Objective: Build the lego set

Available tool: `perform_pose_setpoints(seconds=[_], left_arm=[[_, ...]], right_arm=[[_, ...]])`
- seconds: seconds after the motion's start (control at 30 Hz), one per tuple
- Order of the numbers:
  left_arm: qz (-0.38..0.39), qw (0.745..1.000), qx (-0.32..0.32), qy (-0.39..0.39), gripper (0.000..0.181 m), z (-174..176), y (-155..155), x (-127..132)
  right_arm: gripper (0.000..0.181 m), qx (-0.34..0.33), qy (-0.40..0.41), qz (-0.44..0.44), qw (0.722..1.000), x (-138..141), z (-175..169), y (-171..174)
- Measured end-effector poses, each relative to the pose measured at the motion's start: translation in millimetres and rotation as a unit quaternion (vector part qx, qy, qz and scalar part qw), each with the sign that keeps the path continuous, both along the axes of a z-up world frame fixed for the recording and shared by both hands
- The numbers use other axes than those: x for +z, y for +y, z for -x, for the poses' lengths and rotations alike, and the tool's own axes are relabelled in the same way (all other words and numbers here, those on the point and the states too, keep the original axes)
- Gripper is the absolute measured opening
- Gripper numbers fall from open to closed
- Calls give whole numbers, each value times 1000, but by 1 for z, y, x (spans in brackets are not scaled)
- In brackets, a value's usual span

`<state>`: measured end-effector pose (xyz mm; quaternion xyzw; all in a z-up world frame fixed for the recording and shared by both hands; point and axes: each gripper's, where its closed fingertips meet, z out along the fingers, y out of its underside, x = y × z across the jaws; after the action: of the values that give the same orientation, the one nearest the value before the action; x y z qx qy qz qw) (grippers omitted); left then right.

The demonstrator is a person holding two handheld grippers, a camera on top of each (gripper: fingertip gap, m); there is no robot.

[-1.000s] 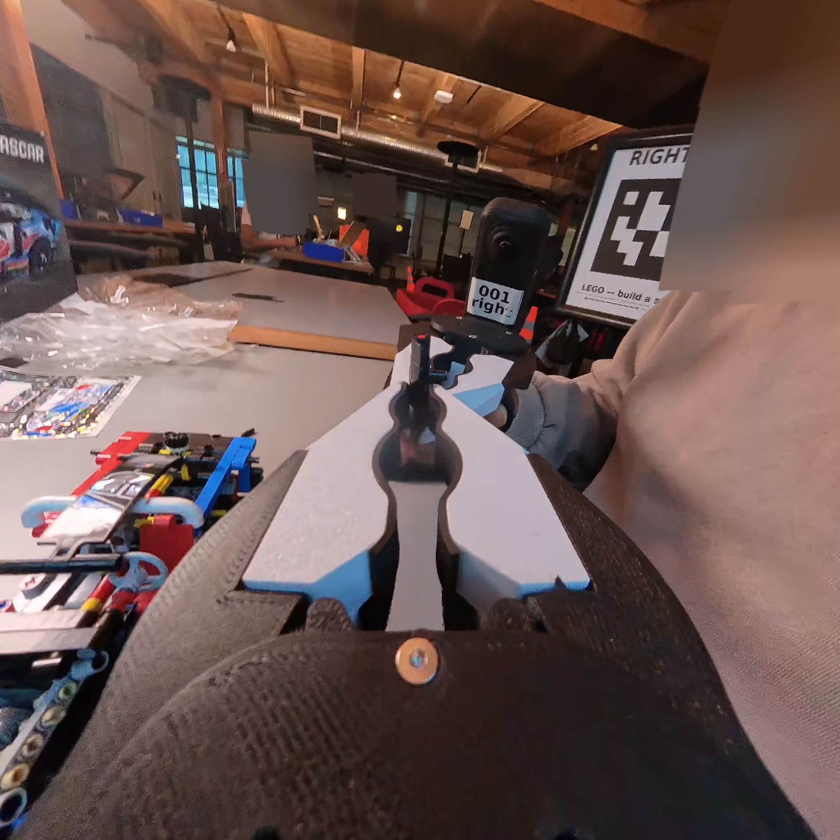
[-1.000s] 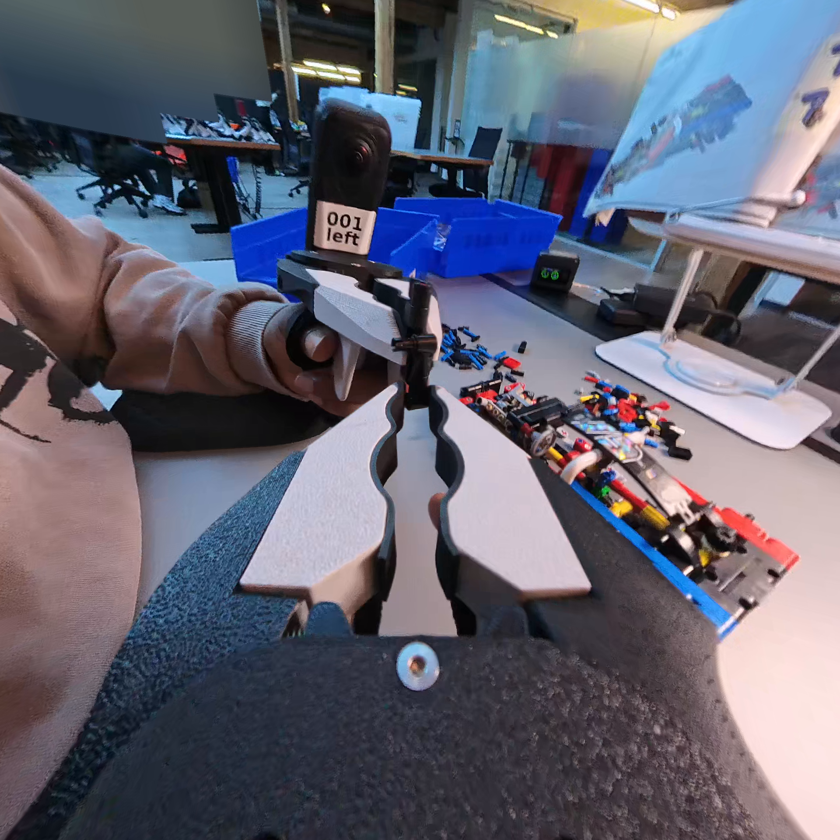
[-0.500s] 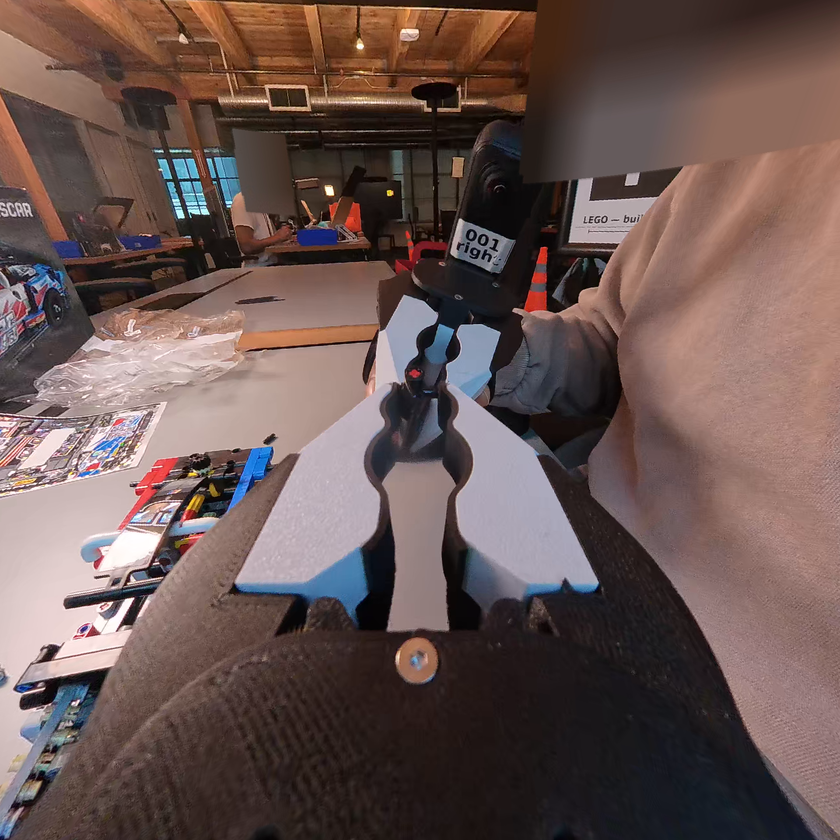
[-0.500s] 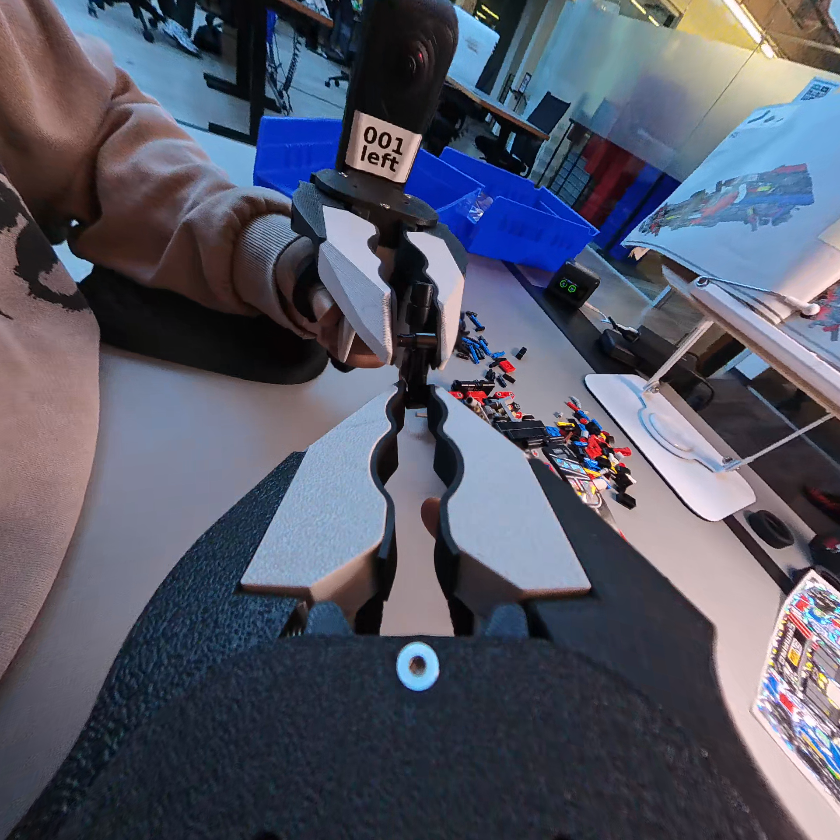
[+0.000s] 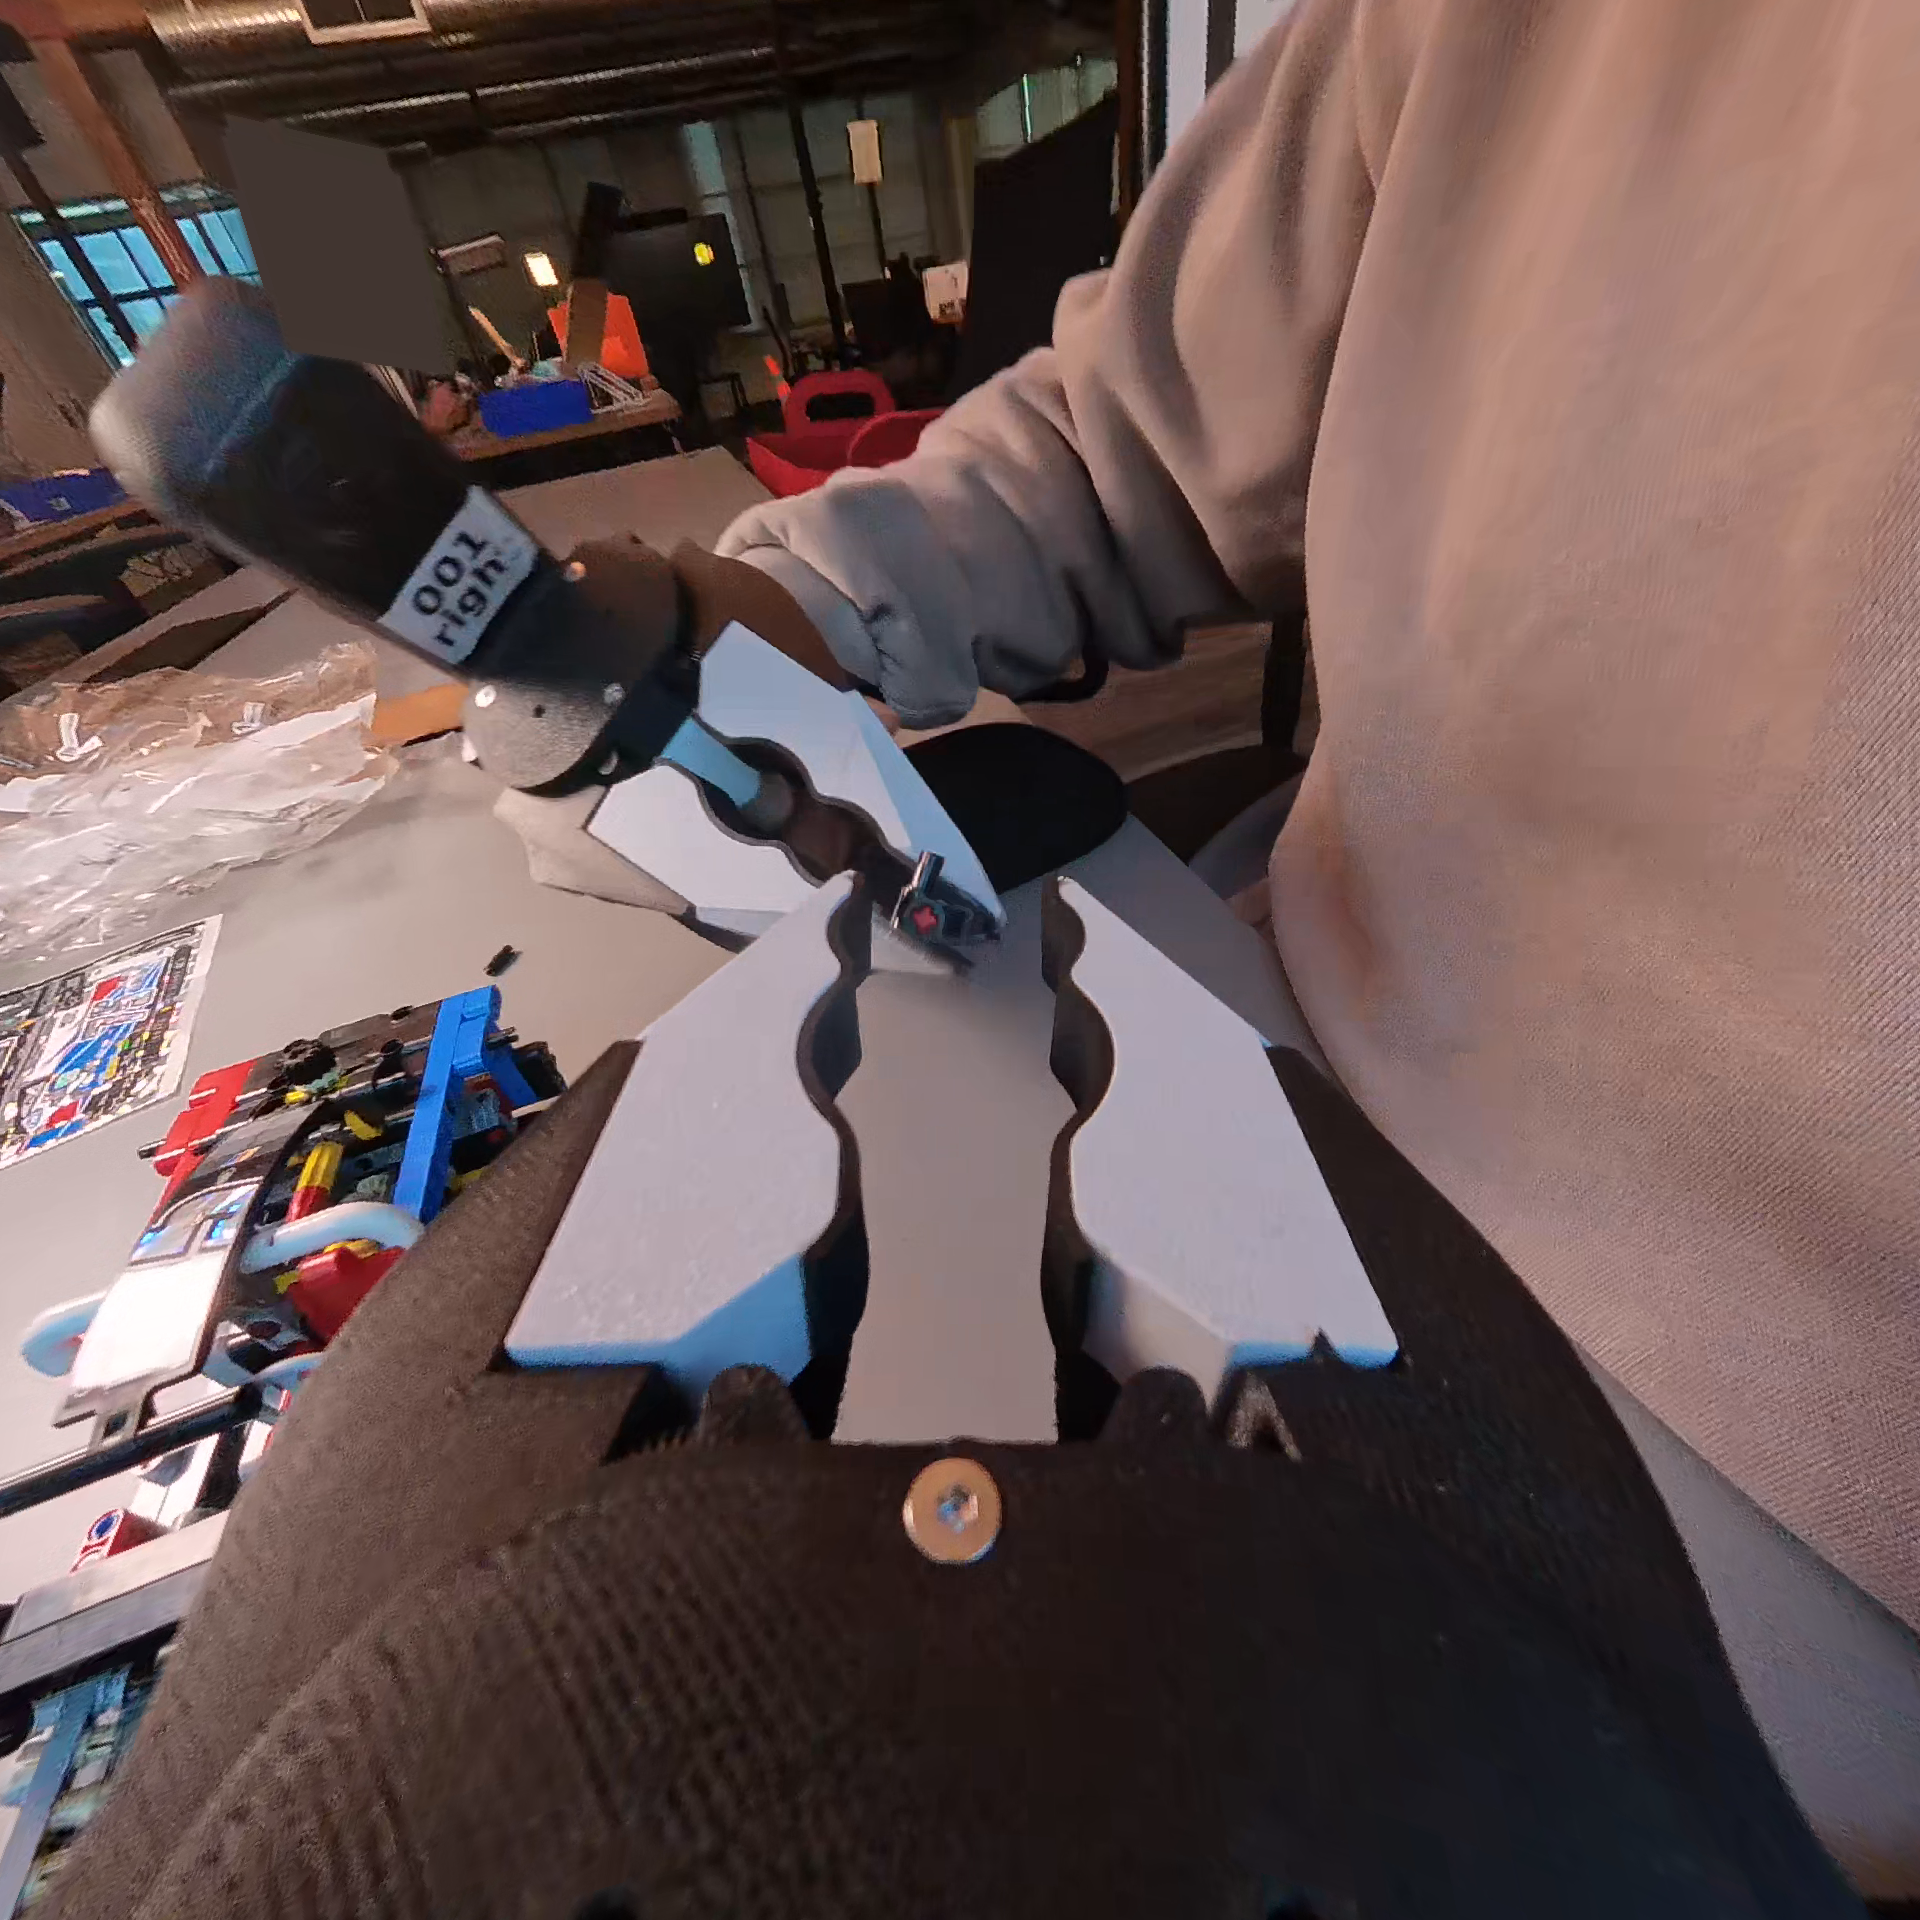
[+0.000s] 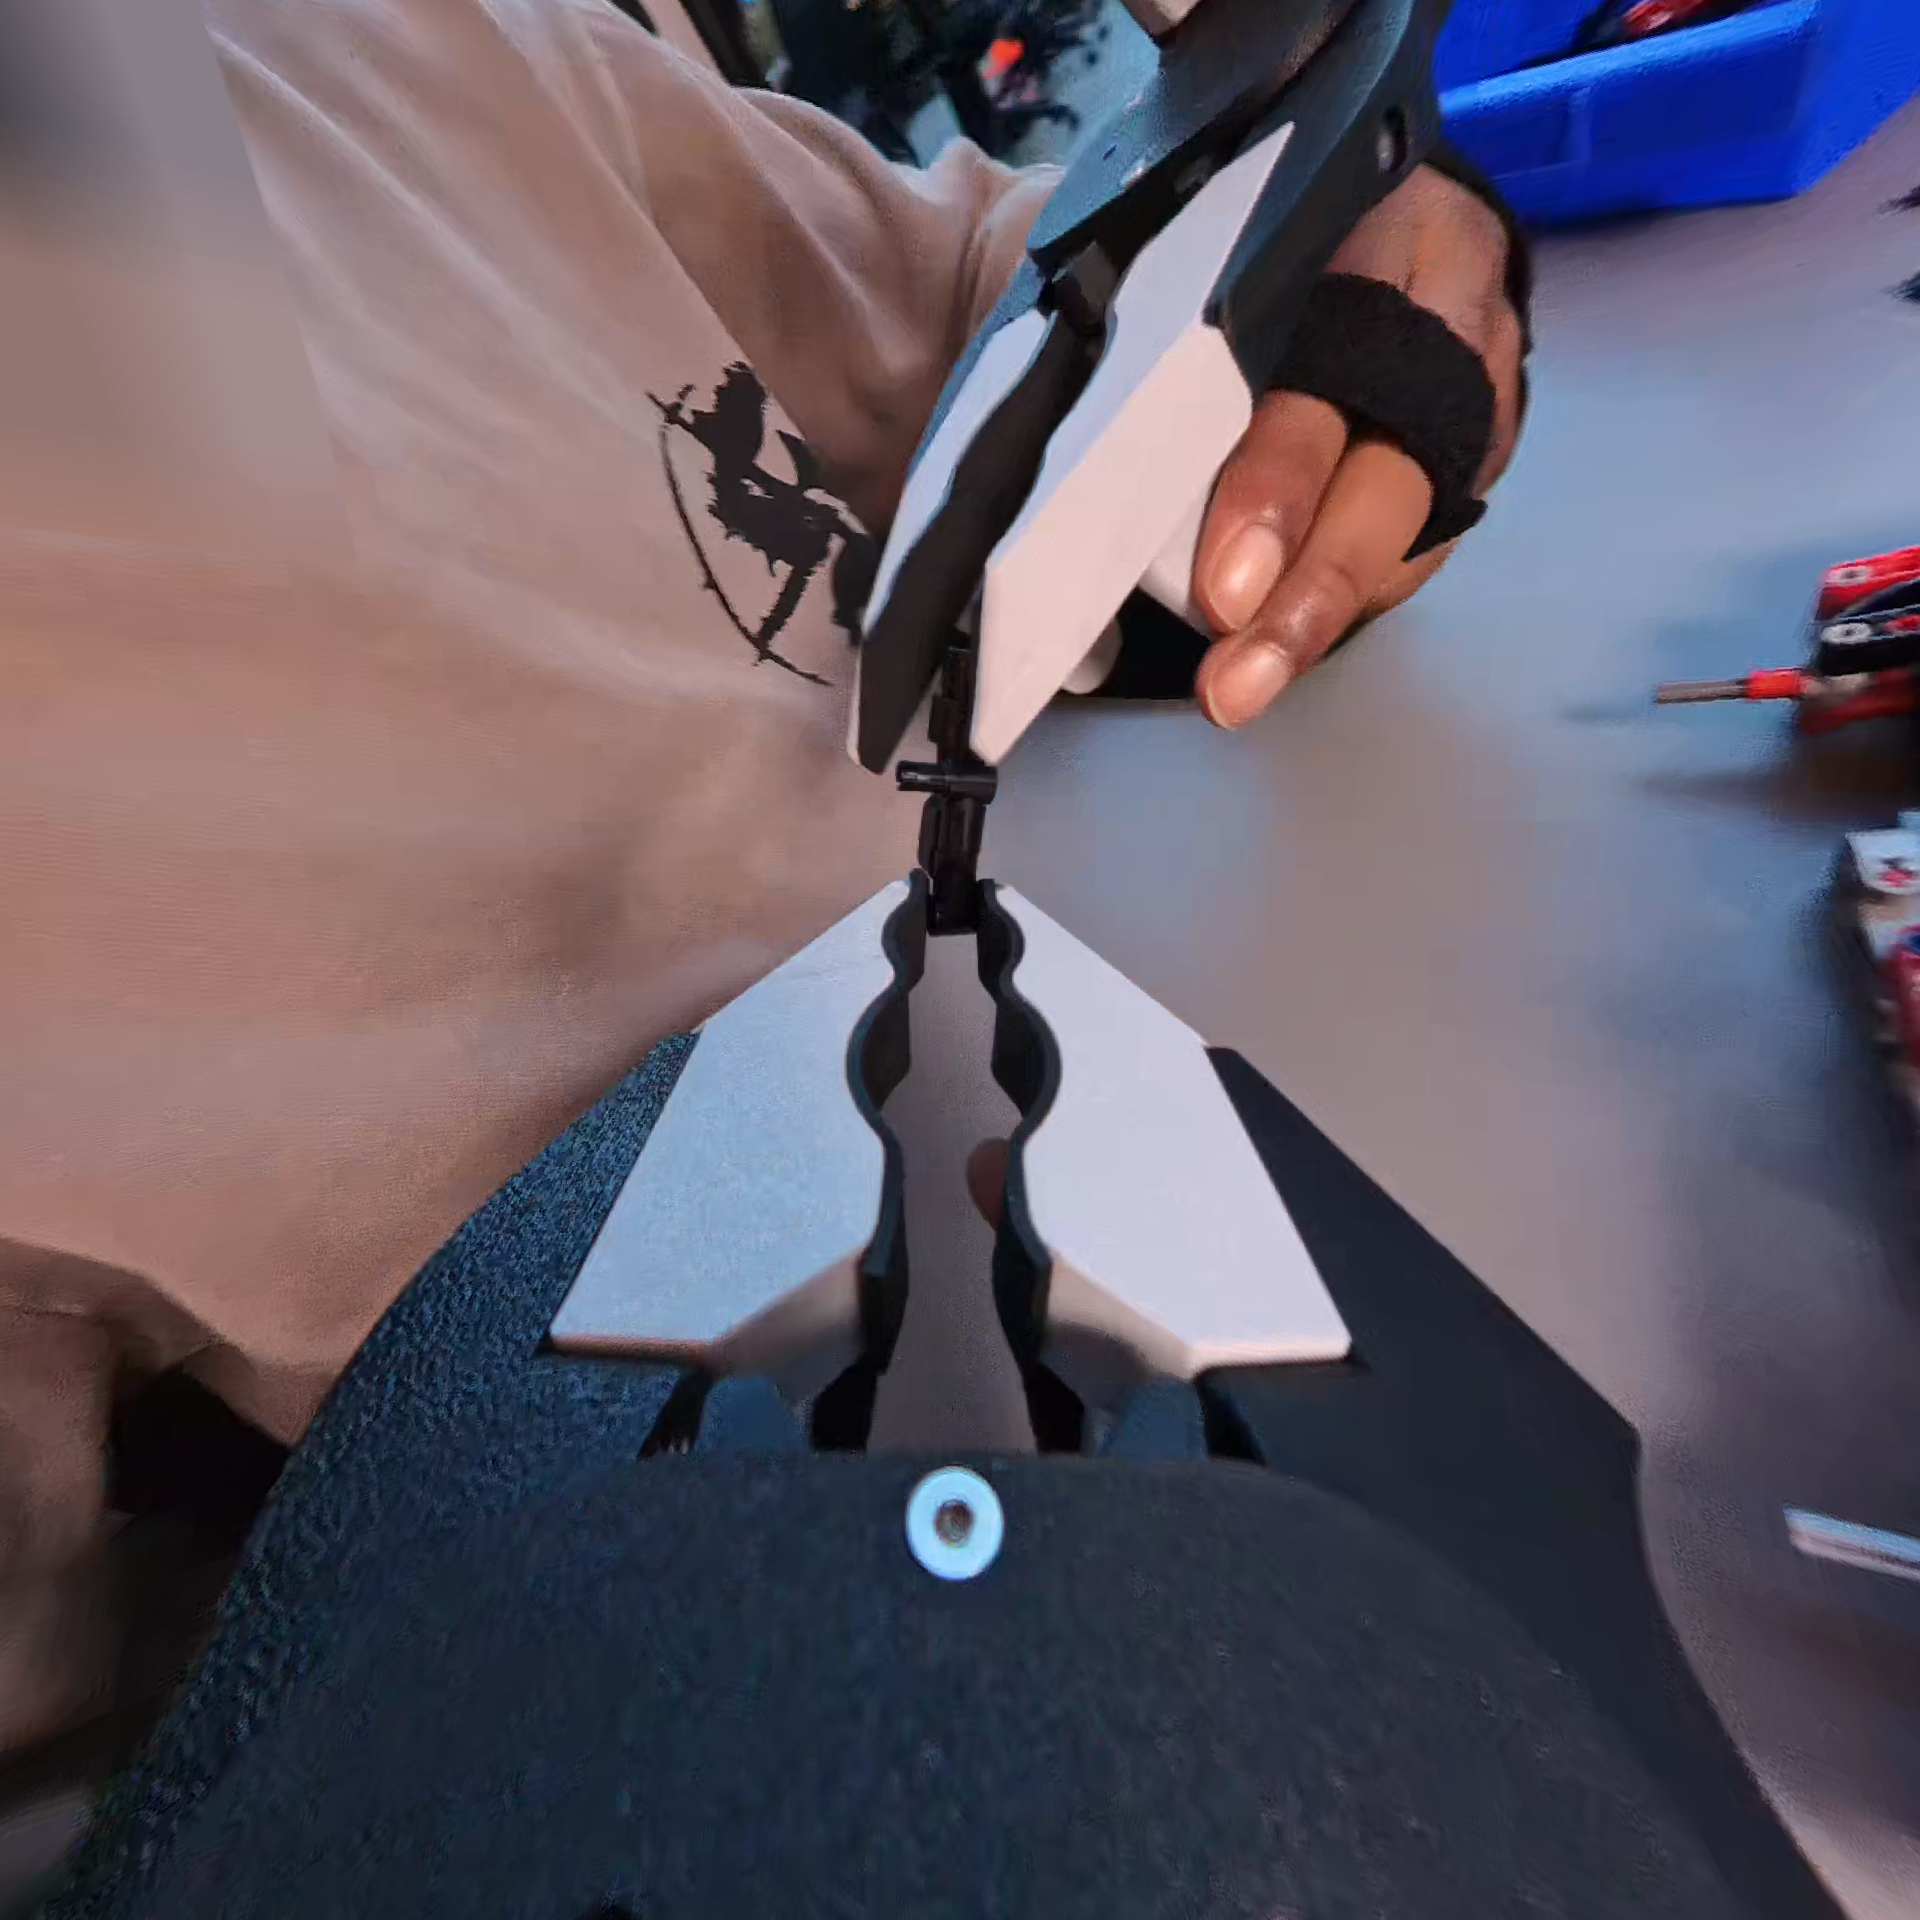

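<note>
My right gripper (image 6: 948, 894) is shut on a small black Lego pin assembly (image 6: 951, 831) that sticks out past its tips. In the left wrist view the same piece (image 5: 930, 920) shows a red spot and sits at the tips of the right gripper (image 5: 961, 920). My left gripper (image 5: 951, 894) is open, its fingers spread wide around that piece. In the right wrist view the left gripper (image 6: 925, 727) comes in from above and the piece's far end lies between its tips. The partly built Lego car (image 5: 312, 1195) lies on the grey table (image 5: 416, 935) to the left.
The person's beige sweatshirt (image 5: 1558, 727) fills the right side, close to both grippers. A sticker sheet (image 5: 94, 1029) and clear plastic bags (image 5: 156, 769) lie at the far left. A blue bin (image 6: 1662, 114) and car parts (image 6: 1870, 644) sit at the right in the right wrist view. Only a small space, under 4 cm, lies between the two pairs of fingers. Left tips and right tips are each some 20 centimeters from the partly built Lego car (image 5: 312, 1195).
My left gripper has opened and let go of the black piece, which the right gripper still holds. Both grippers have swung down and in toward the person's body.
</note>
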<state>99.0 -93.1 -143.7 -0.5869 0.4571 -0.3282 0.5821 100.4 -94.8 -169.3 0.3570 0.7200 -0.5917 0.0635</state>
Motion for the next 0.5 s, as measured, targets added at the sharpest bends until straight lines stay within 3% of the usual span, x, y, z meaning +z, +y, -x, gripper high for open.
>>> perform_pose_setpoints(seconds=[0.17,0.5], left_arm=[[-18,999,1,38,22,-8,-3,-7],[-31,995,-2,92,17,-16,-7,-23]], right_arm=[[6,73,-41,60,995,4,-5,-11],[7,99,-65,48,992,0,-14,-14]])
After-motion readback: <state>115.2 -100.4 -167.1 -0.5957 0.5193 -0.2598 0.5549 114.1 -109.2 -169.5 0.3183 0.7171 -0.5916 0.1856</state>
